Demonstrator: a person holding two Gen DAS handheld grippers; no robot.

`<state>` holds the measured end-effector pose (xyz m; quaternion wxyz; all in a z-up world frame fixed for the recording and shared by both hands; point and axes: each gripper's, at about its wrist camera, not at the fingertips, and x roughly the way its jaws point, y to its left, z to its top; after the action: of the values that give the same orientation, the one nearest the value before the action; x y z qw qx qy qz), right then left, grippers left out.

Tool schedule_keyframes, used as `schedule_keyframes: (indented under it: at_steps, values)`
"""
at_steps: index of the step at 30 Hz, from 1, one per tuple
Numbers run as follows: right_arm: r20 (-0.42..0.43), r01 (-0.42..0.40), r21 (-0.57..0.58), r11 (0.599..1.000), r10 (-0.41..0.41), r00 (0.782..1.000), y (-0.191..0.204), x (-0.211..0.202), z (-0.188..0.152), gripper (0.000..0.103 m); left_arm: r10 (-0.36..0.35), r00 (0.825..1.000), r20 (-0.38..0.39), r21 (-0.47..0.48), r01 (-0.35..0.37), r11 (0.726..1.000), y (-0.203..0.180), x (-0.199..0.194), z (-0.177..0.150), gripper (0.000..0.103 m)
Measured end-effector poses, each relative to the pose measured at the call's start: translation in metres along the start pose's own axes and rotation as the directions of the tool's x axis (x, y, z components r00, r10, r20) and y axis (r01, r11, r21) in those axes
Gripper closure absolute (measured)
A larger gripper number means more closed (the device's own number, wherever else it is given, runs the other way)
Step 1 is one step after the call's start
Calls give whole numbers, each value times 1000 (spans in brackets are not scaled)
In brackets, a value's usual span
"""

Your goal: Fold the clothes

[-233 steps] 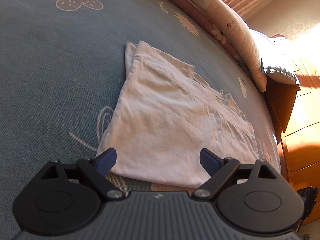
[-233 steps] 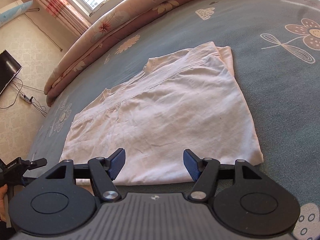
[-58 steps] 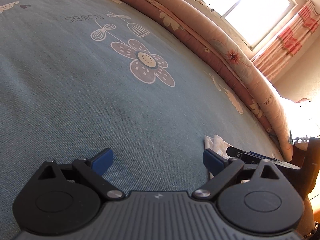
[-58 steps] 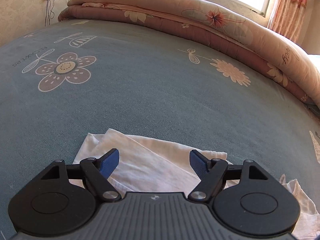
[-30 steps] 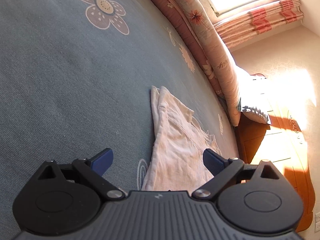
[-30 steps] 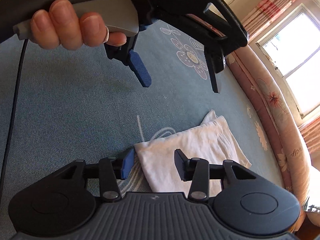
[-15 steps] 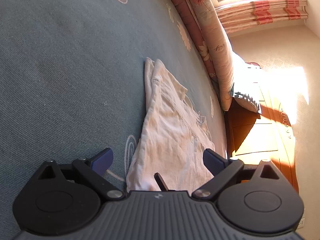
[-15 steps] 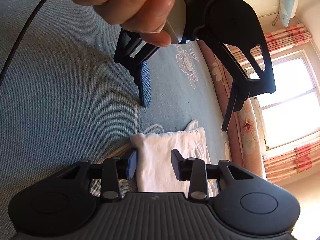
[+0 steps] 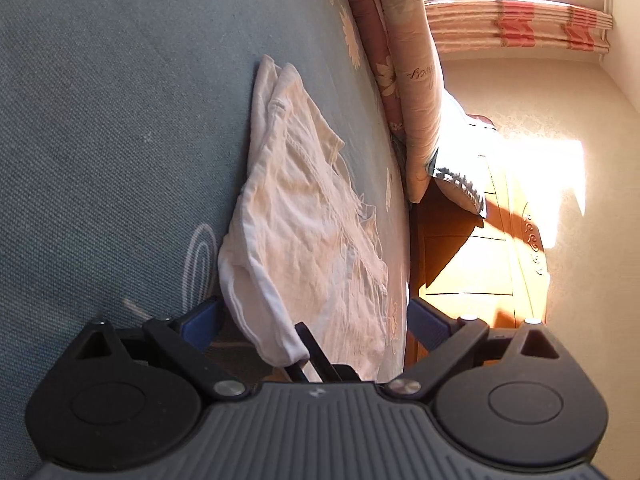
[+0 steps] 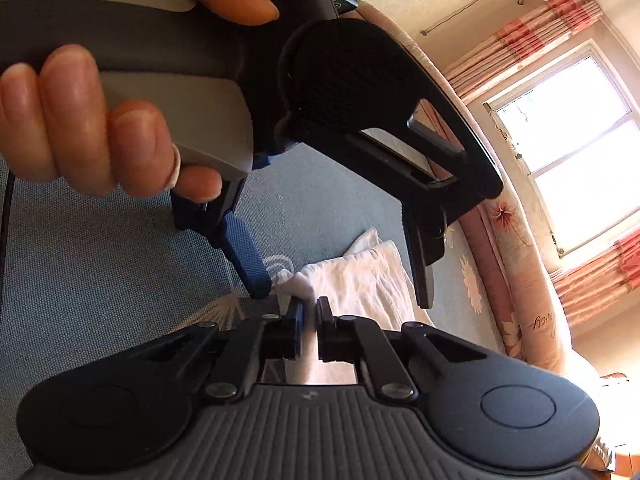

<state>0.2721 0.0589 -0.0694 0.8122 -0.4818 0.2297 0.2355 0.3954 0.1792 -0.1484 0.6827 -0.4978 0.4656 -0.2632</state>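
Folding looks partly done: white garment [image 9: 304, 216] lies doubled on the bed [image 9: 100, 120], right gripper [image 10: 308, 312] pinching its near corner, left gripper [image 9: 312, 320] spread wide around it.

Both tools look alike: a grey ribbed housing at the near end, flanked by two round black discs, from which black linkage arms with silver pivot screws reach to fingers tipped in blue pads. The left gripper [image 9: 314, 322] shows a small pale logo at the middle of its ribbed top. The right gripper [image 10: 309, 318] carries the same mark. Seen from the right wrist, the left tool has a light grey handle, a textured black disc and a dark cable at the left edge. The person's hand [image 10: 80, 120] wears a pale band on one finger.
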Motion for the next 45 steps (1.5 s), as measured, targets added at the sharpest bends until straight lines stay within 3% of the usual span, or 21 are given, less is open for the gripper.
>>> schedule_keyframes:
  at_steps: [2, 4, 6, 9, 13, 17, 29, 31, 32, 33, 36, 40, 45]
  values:
    - [1, -9, 7, 1000, 9, 1000, -1, -1, -2, 95, -27, 1000, 9, 0, 27, 1000, -1, 2, 1, 6]
    - [-6, -18, 4, 1000, 18, 1000, 0, -1, -4, 88, -44, 999, 5, 7, 44, 999, -2, 0, 1, 6]
    - [-13, -18, 2, 1000, 18, 1000, 2, 0, -7, 70, -59, 998, 2, 15, 59, 998, -3, -4, 1, 6]
    - [-27, 11, 12, 1000, -10, 1000, 1, 5, -12, 55, -74, 997, 4, 24, 74, 997, -6, -6, 0, 6]
    - [-45, 40, 37, 999, -38, 998, -2, 20, -15, 55, -84, 996, -1, 27, 84, 996, -7, -6, -1, 6]
    - [-36, 22, 61, 998, -20, 999, -5, 26, -14, 67, -105, 994, -3, 28, 105, 994, -7, -9, -2, 6]
    - [-44, 134, 65, 989, -131, 990, -17, 38, -22, 67, -148, 989, -21, 52, 149, 987, -14, -16, -5, 6]
    - [-50, 125, 74, 989, -122, 991, -21, 41, -24, 79, -146, 989, -26, 63, 147, 987, -15, -18, -4, 6]
    - [-51, 124, 84, 989, -120, 991, -24, 43, -26, 96, -140, 990, -24, 65, 142, 988, -15, -20, -3, 6]
    - [-50, 122, 92, 988, -118, 992, -26, 43, -27, 98, -141, 990, -20, 65, 142, 988, -15, -23, -3, 6]
    - [-42, 110, 125, 986, -105, 994, -35, 56, -20, 100, -148, 989, 24, 70, 146, 987, -14, -37, 0, 6]
    - [-35, 104, 154, 983, -100, 994, -37, 63, -15, 100, -113, 980, 167, 98, 97, 990, -12, -54, 2, 6]
    - [-34, 79, 202, 976, -73, 997, -38, 54, 0, 100, -88, 977, 194, 81, 74, 994, -5, -40, 9, 6]
